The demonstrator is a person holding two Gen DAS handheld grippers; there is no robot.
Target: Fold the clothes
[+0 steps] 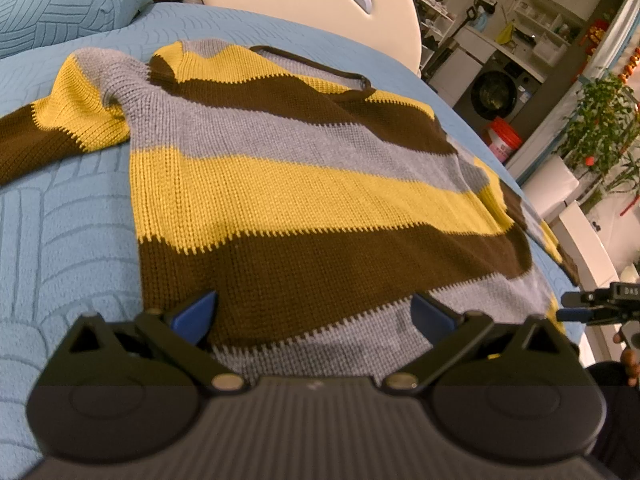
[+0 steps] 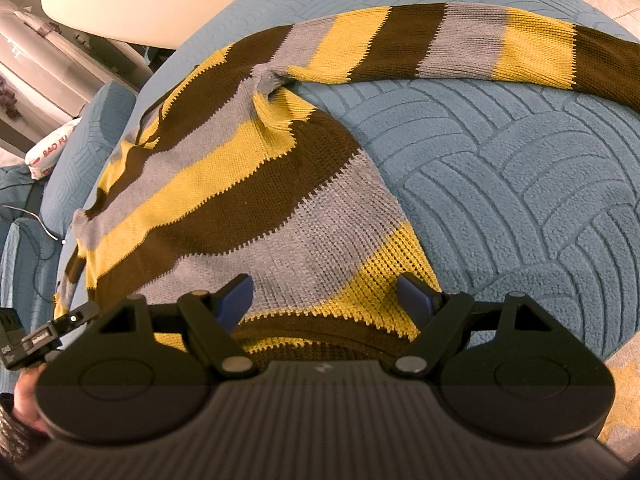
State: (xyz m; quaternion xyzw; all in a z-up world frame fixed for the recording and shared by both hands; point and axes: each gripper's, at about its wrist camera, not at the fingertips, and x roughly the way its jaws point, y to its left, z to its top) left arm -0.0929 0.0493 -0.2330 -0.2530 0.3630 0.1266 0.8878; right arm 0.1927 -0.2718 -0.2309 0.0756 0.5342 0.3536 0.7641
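Observation:
A knitted sweater [image 1: 304, 184] with brown, yellow and grey stripes lies spread flat on a blue quilted bed cover [image 1: 60, 240]. One sleeve [image 1: 60, 120] stretches out to the left. My left gripper [image 1: 314, 312] is open above the sweater's lower grey band, its blue pads wide apart and holding nothing. In the right wrist view the same sweater [image 2: 224, 184] runs away from me, its other sleeve [image 2: 460, 44] stretched to the right. My right gripper [image 2: 326, 298] is open over the yellow and brown hem, nothing between its pads.
A blue pillow [image 1: 68, 4] lies at the far left, a cream headboard [image 1: 320, 4] behind the sweater. The right gripper's body [image 1: 600, 304] shows at the bed's right edge. A washing machine [image 1: 500, 92], red bucket [image 1: 504, 138] and plants [image 1: 600, 120] stand beyond the bed.

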